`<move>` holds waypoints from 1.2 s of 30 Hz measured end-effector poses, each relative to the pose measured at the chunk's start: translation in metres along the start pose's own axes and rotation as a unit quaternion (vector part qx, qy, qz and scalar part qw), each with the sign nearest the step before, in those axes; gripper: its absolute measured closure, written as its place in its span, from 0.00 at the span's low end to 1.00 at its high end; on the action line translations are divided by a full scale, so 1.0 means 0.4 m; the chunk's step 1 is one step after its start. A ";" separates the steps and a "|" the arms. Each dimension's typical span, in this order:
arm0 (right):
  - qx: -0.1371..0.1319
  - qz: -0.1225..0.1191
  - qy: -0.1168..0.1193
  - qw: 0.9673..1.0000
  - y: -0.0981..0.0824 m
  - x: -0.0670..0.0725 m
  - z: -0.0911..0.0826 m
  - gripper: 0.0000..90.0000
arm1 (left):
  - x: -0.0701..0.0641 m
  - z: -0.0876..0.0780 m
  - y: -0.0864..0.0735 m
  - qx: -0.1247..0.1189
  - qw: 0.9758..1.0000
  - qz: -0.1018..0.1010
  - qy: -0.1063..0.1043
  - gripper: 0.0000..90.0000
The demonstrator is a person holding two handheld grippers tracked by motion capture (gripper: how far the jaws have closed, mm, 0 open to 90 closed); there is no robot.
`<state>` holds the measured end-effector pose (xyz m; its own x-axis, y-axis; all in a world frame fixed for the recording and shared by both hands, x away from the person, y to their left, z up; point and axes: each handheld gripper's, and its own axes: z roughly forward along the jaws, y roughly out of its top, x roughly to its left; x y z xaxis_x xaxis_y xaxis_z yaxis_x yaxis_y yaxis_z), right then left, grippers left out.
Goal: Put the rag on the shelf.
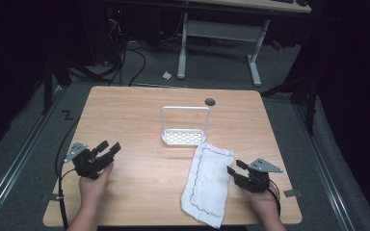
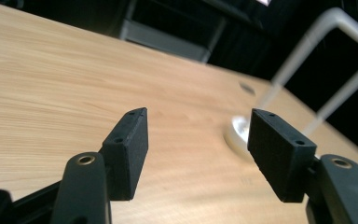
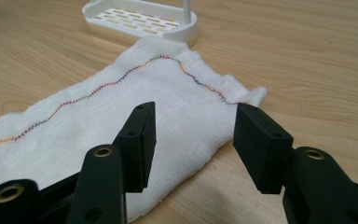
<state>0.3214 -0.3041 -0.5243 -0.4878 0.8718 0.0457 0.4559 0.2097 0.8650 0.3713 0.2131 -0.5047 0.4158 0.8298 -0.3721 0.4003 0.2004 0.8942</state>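
Note:
A white cloth [image 1: 208, 182] with a coloured stitched border lies flat on the wooden table [image 1: 139, 115], right of centre. In the right gripper view the cloth [image 3: 121, 102] spreads just beyond the jaws. My right gripper [image 1: 236, 169] sits at the cloth's right edge, open, nothing between its fingers; the right gripper view shows it [image 3: 193, 140] the same way. A white slotted rack [image 1: 184, 130] with a tall hoop handle stands just beyond the cloth. My left gripper [image 1: 109, 148] rests at the table's left, open and empty, and in its own view it [image 2: 198, 149] points toward the rack [image 2: 279, 93].
A small dark round hole [image 1: 210, 101] sits in the table near the far edge. Beyond the table are a white desk frame [image 1: 219, 43], floor cables and a scrap of paper [image 1: 166, 75]. Bare wood lies between the two grippers.

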 end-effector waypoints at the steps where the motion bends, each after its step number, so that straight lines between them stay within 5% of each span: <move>1: 0.000 0.000 0.000 1.000 0.000 0.000 0.000 0.55 | -0.013 0.009 -0.006 0.016 1.000 0.015 -0.005 0.42; 4: 0.001 -0.001 0.003 1.000 -0.003 0.001 -0.004 0.55 | -0.043 0.032 -0.021 0.045 0.998 0.047 -0.010 0.42; 16: 0.024 0.031 -0.003 0.999 -0.005 -0.011 0.018 0.57 | -0.049 0.042 -0.029 0.052 0.997 0.045 -0.022 0.47; 20: 0.038 0.050 -0.015 0.998 0.000 -0.027 0.044 0.60 | -0.089 0.077 -0.044 0.100 0.991 0.037 -0.082 0.60; 22: 0.037 0.056 -0.014 0.998 0.001 -0.030 0.045 0.61 | -0.142 0.109 -0.055 0.125 0.985 0.069 -0.094 0.63; 24: 0.032 0.064 -0.016 0.997 0.003 -0.035 0.044 0.63 | -0.215 0.152 -0.071 0.151 0.975 0.123 -0.104 0.70; 25: 0.030 0.065 -0.018 0.997 0.006 -0.037 0.042 0.65 | -0.237 0.168 -0.077 0.159 0.972 0.134 -0.108 0.74; 26: 0.029 0.064 -0.020 0.997 0.009 -0.036 0.041 0.66 | -0.288 0.210 -0.087 0.175 0.966 0.145 -0.121 0.76; 28: 0.027 0.062 -0.022 0.998 0.012 -0.034 0.038 0.68 | -0.314 0.230 -0.091 0.180 0.964 0.150 -0.127 0.85; 29: 0.024 0.054 -0.023 0.998 0.015 -0.030 0.037 0.71 | -0.370 0.272 -0.099 0.193 0.957 0.171 -0.135 0.89; 30: 0.024 0.054 -0.023 0.998 0.015 -0.030 0.037 0.71 | -0.370 0.272 -0.099 0.193 0.957 0.171 -0.135 0.91; 31: 0.032 0.051 -0.027 0.998 0.015 -0.028 0.044 0.73 | -0.397 0.293 -0.106 0.202 0.952 0.181 -0.139 0.93; 32: 0.039 0.048 -0.034 0.998 0.015 -0.029 0.051 0.74 | -0.446 0.333 -0.125 0.227 0.942 0.200 -0.143 0.95; 33: 0.045 0.043 -0.040 0.997 0.014 -0.031 0.059 0.74 | -0.463 0.351 -0.137 0.238 0.937 0.209 -0.145 0.95; 34: 0.045 0.043 -0.040 0.997 0.014 -0.031 0.059 0.74 | -0.463 0.351 -0.137 0.238 0.937 0.209 -0.145 0.98; 35: 0.049 0.046 -0.043 0.997 0.015 -0.035 0.066 0.75 | -0.477 0.367 -0.149 0.250 0.933 0.215 -0.144 0.98; 36: 0.052 0.051 -0.045 0.996 0.020 -0.046 0.081 0.83 | -0.491 0.390 -0.170 0.272 0.926 0.223 -0.138 1.00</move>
<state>0.3581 -0.3043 -0.5344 -0.3674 0.9264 0.0819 0.5772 0.1581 0.8011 0.3897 -0.0448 -0.5313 0.8017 0.5870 -0.1126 0.4591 -0.4842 0.7448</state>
